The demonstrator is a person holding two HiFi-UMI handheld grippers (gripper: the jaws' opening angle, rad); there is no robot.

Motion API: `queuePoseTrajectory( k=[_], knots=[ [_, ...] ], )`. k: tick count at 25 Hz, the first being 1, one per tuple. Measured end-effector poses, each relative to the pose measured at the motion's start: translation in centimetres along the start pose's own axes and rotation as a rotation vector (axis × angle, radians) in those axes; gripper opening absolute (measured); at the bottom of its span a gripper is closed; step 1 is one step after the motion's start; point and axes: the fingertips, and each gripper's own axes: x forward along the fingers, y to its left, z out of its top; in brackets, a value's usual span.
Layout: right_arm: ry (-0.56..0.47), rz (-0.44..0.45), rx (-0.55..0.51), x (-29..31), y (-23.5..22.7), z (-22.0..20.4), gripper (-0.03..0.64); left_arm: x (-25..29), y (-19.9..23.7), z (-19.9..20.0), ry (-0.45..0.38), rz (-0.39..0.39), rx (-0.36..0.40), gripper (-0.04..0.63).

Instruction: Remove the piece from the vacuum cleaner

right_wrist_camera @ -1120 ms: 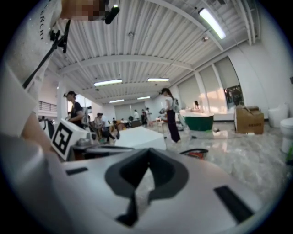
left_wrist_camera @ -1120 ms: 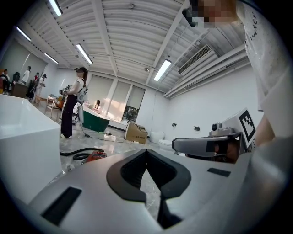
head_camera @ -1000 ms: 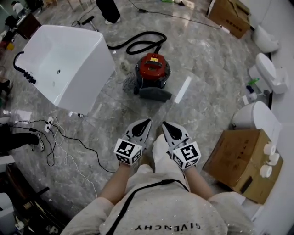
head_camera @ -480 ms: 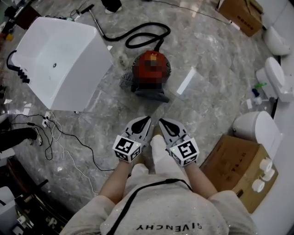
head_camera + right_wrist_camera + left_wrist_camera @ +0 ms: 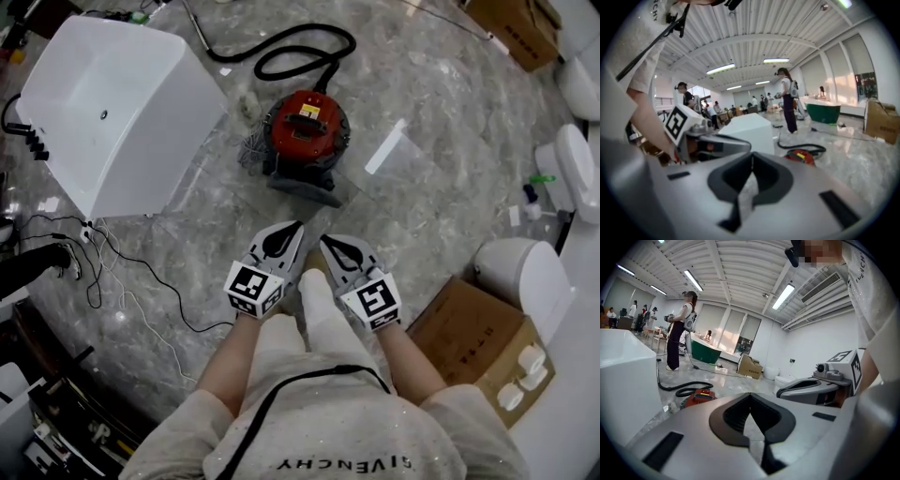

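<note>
Person stands over red vacuum [image 5: 305,131] on marble floor [image 5: 431,187], just beside corner of white tub [image 5: 103,112], with black hose [image 5: 300,52] looped behind it. L gripper [image 5: 295,231] and R gripper [image 5: 327,242] sit side by side at the waist, both w/ jaws fully together, gripping nothing, well short of vacuum. Cardboard box [image 5: 464,328] at person's right.

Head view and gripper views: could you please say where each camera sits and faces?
Head view: on the person's head, steeply down at the vacuum cleaner; both forearms, left gripper and right gripper show.
Left gripper view: on the left gripper, along its shut jaws; right gripper alongside.
Right gripper view: likewise; left gripper alongside.
All share the vacuum cleaner.
</note>
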Motion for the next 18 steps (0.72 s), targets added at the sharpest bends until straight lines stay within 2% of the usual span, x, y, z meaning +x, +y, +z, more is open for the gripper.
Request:
queuePoseTrajectory(
  k=[9, 18],
  knots=[
    [0.079, 0.024, 0.017, 3.3, -3.0, -3.8, 0.014, 2.9, 2.2, -2.9, 0.043, 0.06, -0.021, 0.018],
    [0.222, -0.002, -0.011, 7.7, -6.9, -9.8, 0.014, 6.5, 6.7, -8.5, 0.117, 0.07, -0.067, 0.018]
  ],
)
